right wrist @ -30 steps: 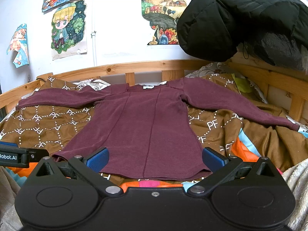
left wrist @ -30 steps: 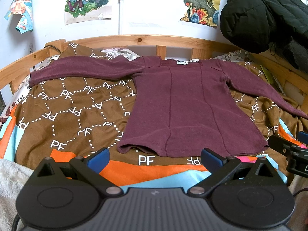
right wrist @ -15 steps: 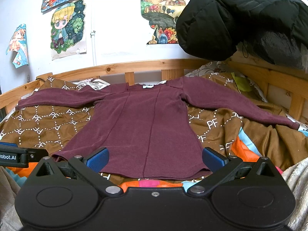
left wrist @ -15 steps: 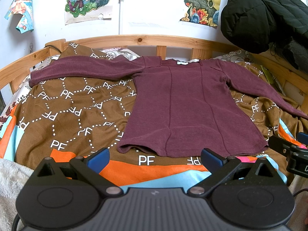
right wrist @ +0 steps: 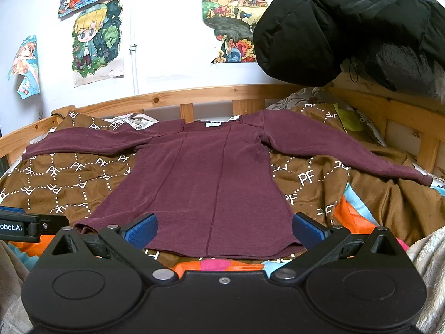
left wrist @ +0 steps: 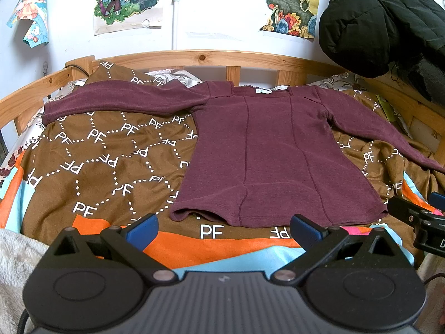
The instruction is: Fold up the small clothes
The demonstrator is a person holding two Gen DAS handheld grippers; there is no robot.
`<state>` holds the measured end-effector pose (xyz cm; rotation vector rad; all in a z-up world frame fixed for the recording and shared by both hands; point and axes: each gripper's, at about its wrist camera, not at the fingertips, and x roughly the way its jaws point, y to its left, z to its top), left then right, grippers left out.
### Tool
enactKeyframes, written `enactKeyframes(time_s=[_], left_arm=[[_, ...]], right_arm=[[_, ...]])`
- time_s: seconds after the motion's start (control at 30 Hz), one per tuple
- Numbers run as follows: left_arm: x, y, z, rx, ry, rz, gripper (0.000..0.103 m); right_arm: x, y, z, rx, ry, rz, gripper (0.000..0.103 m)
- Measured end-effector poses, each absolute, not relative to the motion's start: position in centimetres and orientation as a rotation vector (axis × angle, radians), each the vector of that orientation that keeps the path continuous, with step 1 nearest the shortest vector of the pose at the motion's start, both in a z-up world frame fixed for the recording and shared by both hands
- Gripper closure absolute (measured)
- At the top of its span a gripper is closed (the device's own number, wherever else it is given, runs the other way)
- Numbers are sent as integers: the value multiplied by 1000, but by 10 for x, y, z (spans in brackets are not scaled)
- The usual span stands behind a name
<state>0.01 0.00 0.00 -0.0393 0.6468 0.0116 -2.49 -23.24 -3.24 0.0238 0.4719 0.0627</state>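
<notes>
A maroon long-sleeved top lies flat on the bed, sleeves spread out to both sides, hem nearest me; it also shows in the right wrist view. My left gripper is open and empty, hovering just short of the hem's left part. My right gripper is open and empty, its blue pads over the hem. The right gripper also shows at the right edge of the left wrist view, and the left gripper at the left edge of the right wrist view.
The top rests on a brown "PF"-patterned blanket with orange and light blue bands. A wooden bed rail runs behind it. A black jacket hangs at the upper right. A fluffy beige blanket lies at the near left.
</notes>
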Motion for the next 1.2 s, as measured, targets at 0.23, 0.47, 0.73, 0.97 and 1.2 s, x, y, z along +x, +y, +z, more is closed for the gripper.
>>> enactKeyframes(time_s=[0.23,0.47,0.73,0.97,1.2], left_arm=[[0,0,0,-40,647,11,1],[0,0,0,-40,647,11,1],[0,0,0,-40,650,12,1],[3,-1,-5,-35,668,18,1],[11,-5,-14,-11,728,29,1]], right_arm=[[-25,-232,-32,25,473,62,0],[-25,-232,-32,25,473,62,0],[-26,-230,-31,25,474,59,0],[-24,-232,-33,20,481,58,0],[-20,-230,-33,18,513,25,1]])
